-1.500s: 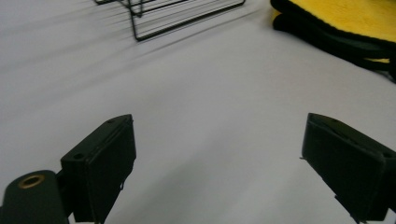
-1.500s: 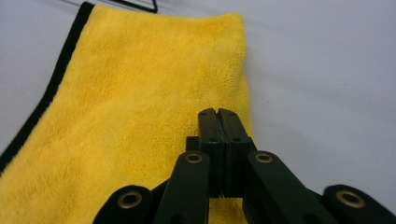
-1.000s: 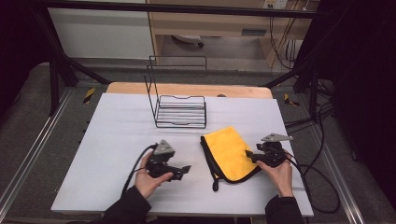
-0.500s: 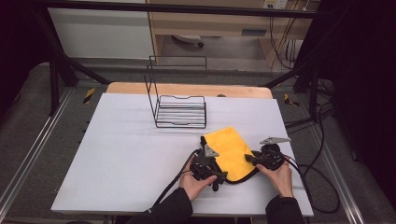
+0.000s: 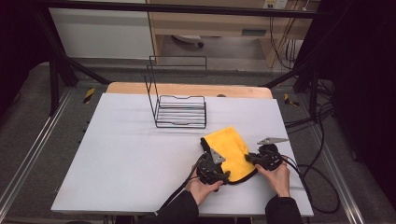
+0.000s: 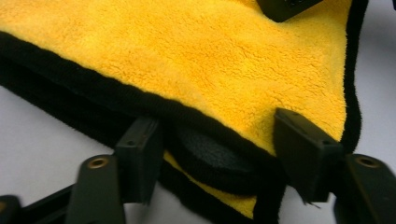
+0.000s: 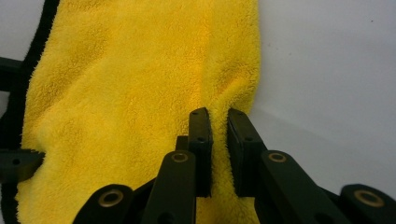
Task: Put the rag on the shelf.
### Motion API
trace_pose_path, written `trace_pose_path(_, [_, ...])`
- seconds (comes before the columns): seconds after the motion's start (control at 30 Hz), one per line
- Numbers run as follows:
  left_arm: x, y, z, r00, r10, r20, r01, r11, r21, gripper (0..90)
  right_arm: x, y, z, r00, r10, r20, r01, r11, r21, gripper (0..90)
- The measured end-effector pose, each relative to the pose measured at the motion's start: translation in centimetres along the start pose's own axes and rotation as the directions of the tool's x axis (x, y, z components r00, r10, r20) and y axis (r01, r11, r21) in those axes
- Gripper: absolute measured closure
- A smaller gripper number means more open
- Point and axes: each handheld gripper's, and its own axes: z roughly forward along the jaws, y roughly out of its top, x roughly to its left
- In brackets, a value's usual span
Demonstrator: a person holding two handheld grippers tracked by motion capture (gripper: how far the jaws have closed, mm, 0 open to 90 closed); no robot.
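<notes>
Right gripper (image 7: 218, 154) pinching a yellow cloth (image 7: 135, 93)
Its two black jaws stand nearly together with a fold of the cloth's edge between them; the cloth lies on the white bench (image 7: 327, 70).

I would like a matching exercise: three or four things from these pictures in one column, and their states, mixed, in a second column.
Things:
1. left hand-held gripper
2. right hand-held gripper
3. yellow cloth
4. wire rack

States:
A. stands empty beyond the cloth
B. jaws open around the cloth's black edge
C. lies flat on the table
D. jaws pinching a fold of cloth

Pairs: 1-B, 2-D, 3-C, 4-A
</notes>
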Motion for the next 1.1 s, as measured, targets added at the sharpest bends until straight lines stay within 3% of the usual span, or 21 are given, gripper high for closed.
trace_pose_path(0.1, [0.4, 0.0, -0.1, 1.0, -0.005, 0.0, 0.005, 1.0, 0.001, 54.7, 0.0, 0.0, 0.0, 0.9999, 0.017, 0.004, -0.017, 1.0, -0.005, 83.4])
trace_pose_path(0.13, [0.5, 0.0, -0.2, 0.9999, -0.009, 0.013, 0.009, 1.0, 0.0, 67.5, 0.1, 0.0, -0.1, 0.9997, 0.025, 0.007, -0.025, 1.0, -0.004, 84.0])
trace_pose_path(0.3, [1.6, 0.0, -0.4, 0.9964, -0.038, 0.075, 0.038, 0.9993, 0.004, 80.3, 0.4, 0.2, -0.3, 0.9988, 0.046, 0.015, -0.046, 0.999, 0.005, 84.4])
trace_pose_path(0.33, [1.7, 0.0, -0.4, 0.9946, -0.055, 0.088, 0.055, 0.9985, 0.001, 80.9, 0.6, 0.2, -0.6, 0.9983, 0.056, 0.012, -0.056, 0.998, 0.008, 84.4])
trace_pose_path(0.47, [2.6, 0.0, -0.9, 0.9929, -0.038, 0.112, 0.036, 0.9991, 0.021, 82.0, 1.1, 0.2, -1.3, 0.9966, 0.081, -0.012, -0.081, 0.997, 0.001, 84.4])
trace_pose_path(0.67, [4.5, -0.1, -2.1, 0.9873, 0.006, 0.159, -0.014, 0.9988, 0.047, 82.4, 2.8, -0.2, -1.9, 0.9918, 0.122, -0.038, -0.121, 0.992, 0.022, 84.2])
trace_pose_path(0.87, [5.2, -0.2, -2.7, 0.9822, 0.045, 0.182, -0.058, 0.9959, 0.069, 82.2, 4.7, -1.4, -2.4, 0.9836, 0.176, -0.039, -0.175, 0.984, 0.017, 84.0])
trace_pose_path(1.0, [5.5, -0.6, -3.0, 0.9785, 0.053, 0.199, -0.063, 0.9971, 0.044, 79.9, 5.1, -1.8, -2.5, 0.9864, 0.16, -0.036, -0.16, 0.987, 0.014, 82.9])
trace_pose_path(1.03, [5.5, -0.7, -3.0, 0.978, 0.051, 0.202, -0.059, 0.9977, 0.034, 74.4, 4.6, -2.0, -2.2, 0.9908, 0.135, -0.005, -0.135, 0.991, 0.023, 80.8])
trace_pose_path(1.1, [5.8, -0.7, -3.2, 0.9822, 0.05, 0.181, -0.055, 0.9983, 0.018, 63.5, 4.3, -2.2, -2.1, 0.9952, 0.098, 0.008, -0.098, 0.995, 0.028, 72.0])
